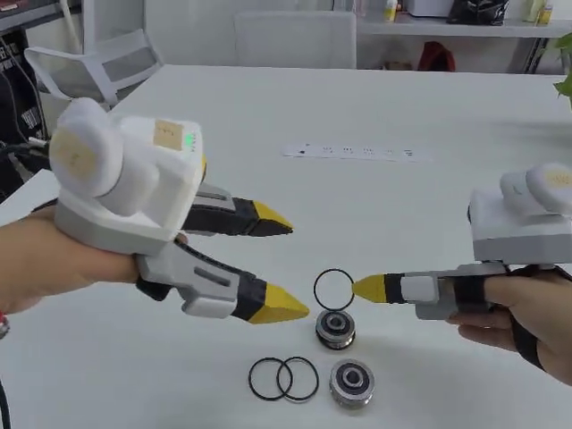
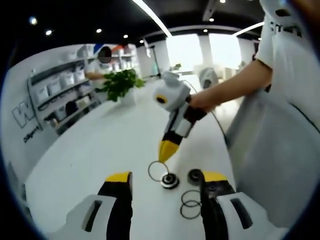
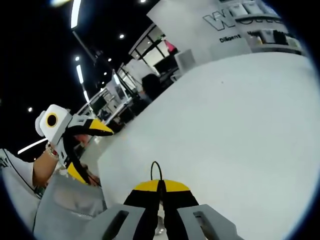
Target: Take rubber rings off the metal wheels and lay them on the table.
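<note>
Slippage looks the main risk: the right gripper (image 1: 357, 288), jaws clenched on only the thin edge of a rubber ring (image 1: 315, 290) just above a metal wheel (image 1: 335, 328), could drop it there, while the left gripper (image 1: 298, 268) waits with jaws released.

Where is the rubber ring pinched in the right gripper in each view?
Head view: the rubber ring is at lower centre, at the tip of the right gripper, above a metal wheel in the picture.
Left gripper view: lower centre, under the yellow tip reaching down.
Right gripper view: a thin black arc rising from the shut jaws, bottom centre.
Shared landmark: the right gripper's yellow tip pinching it.
</note>
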Available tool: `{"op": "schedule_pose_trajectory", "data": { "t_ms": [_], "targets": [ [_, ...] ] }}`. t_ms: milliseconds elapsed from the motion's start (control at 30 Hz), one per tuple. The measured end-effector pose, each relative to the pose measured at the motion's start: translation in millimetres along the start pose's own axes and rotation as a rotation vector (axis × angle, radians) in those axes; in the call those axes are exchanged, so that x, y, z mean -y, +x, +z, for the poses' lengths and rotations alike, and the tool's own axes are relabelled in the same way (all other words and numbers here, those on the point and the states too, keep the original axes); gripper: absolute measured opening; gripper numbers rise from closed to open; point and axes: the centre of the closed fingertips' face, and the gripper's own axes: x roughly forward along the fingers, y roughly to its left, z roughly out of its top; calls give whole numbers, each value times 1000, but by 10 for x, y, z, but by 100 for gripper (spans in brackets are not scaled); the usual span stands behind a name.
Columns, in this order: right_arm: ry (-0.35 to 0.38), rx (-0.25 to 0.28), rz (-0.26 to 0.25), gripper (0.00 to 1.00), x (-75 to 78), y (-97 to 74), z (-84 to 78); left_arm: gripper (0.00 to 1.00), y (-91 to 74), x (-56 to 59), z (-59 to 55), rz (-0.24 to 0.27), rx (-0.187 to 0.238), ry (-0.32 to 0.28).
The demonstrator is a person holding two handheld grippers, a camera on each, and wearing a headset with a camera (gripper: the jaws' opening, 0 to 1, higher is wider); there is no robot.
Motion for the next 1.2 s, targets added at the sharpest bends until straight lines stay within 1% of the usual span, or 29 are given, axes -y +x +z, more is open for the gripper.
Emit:
{"op": "schedule_pose_trajectory", "data": {
  "t_ms": [133, 200, 300, 400, 567, 633, 667, 700, 767, 800, 833, 867, 933, 967, 1033, 1067, 1133, 1200],
  "targets": [
    [3, 10, 11, 0, -29, -12, 33, 60, -180, 35, -64, 26, -19, 17],
    [-3, 9, 17, 0, -55, -12, 43, 60, -278, 41, -103, 49, -25, 6],
    [-12, 8, 35, 0, -112, -5, 57, 64, -414, 64, -116, 80, -11, -10],
    [-18, 1, 53, 0, -179, 21, 58, 66, -552, 102, -154, 111, -12, -31],
    [-43, -25, 83, 0, -310, 58, 34, 74, -684, 172, -208, 153, 4, -69],
    [-60, -35, 90, 0, -355, 76, 20, 77, -750, 172, -287, 175, -3, -91],
    [-66, -39, 91, 0, -369, 85, 16, 78, -789, 165, -347, 193, -10, -106],
    [-74, -44, 93, 0, -385, 94, 10, 80, -817, 159, -383, 208, -11, -118],
    [-84, -56, 102, 0, -422, 116, -11, 83, -879, 158, -445, 239, 4, -157],
    [-89, -63, 108, 0, -445, 131, -27, 84, -911, 168, -469, 253, 19, -183],
    [-92, -70, 112, 0, -460, 140, -41, 85, -931, 179, -490, 259, 24, -195],
    [-95, -77, 115, 0, -473, 154, -57, 86, -951, 194, -518, 264, 24, -203],
    [-104, -93, 122, 0, -504, 188, -96, 88, -1004, 225, -613, 287, 12, -226],
    [-107, -101, 126, 0, -519, 202, -113, 90, -1012, 231, -627, 291, 11, -232],
    [-120, -124, 138, 0, -567, 250, -168, 92, -1058, 266, -682, 311, 23, -277],
    [-124, -131, 141, 0, -583, 264, -183, 94, -1072, 273, -698, 318, 26, -289],
    [-136, -149, 150, 0, -625, 302, -229, 94, -1097, 294, -731, 328, 27, -302],
    [-147, -168, 159, 0, -630, 345, -266, 95, -1122, 321, -770, 336, 24, -313]
  ]
}}
